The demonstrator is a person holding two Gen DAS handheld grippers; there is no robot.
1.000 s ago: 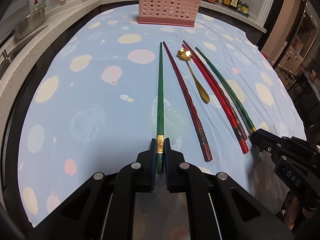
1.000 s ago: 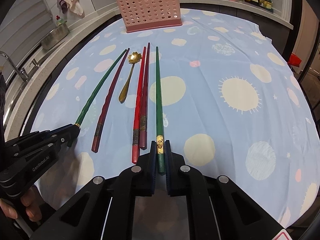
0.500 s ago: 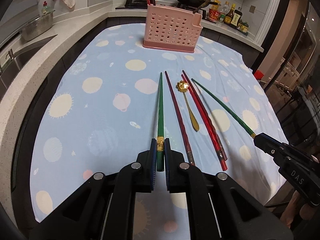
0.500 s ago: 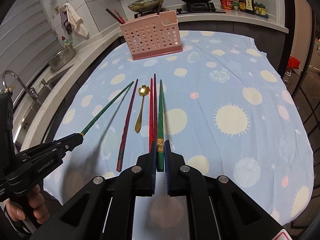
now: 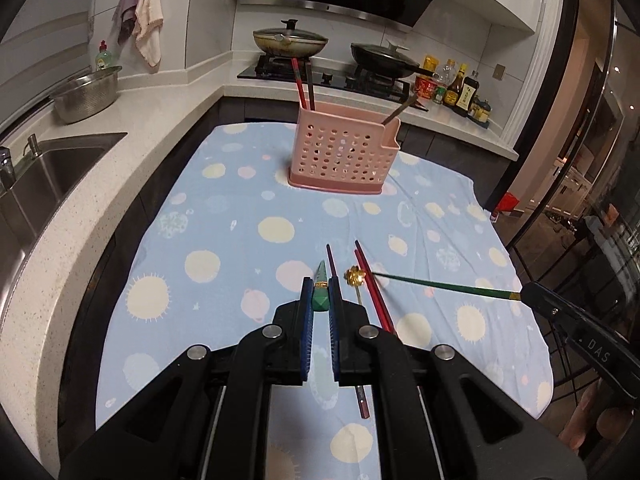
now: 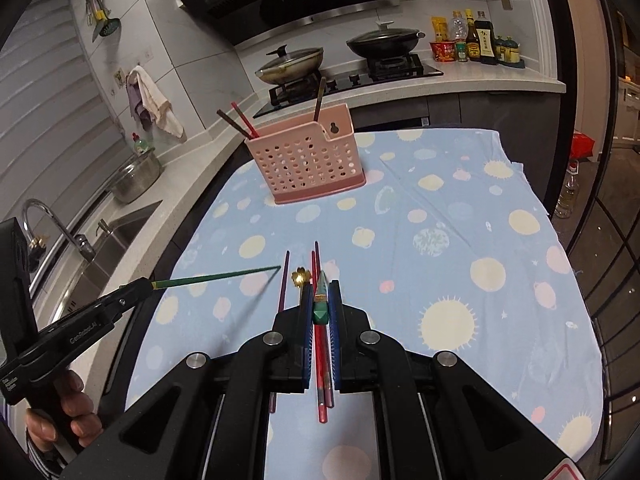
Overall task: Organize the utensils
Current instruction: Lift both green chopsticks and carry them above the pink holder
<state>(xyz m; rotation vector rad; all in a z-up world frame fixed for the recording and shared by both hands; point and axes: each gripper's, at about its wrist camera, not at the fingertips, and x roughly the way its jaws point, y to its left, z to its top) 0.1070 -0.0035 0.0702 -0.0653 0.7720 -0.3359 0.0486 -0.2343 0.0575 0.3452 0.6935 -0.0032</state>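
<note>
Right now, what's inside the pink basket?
Two chopsticks, one red and one dark, stick out of the basket's left end, and a brown handle leans out of its right end. Their lower ends are hidden behind the perforated wall, as is anything shorter.

Surface: table under a pale blue tablecloth (image 5: 240,248) printed with suns and planets
Far end: pink perforated utensil holder (image 5: 344,156)
Near middle: red chopsticks (image 6: 320,356), dark red chopstick (image 6: 282,284), gold spoon (image 5: 354,277), lying side by side
</note>
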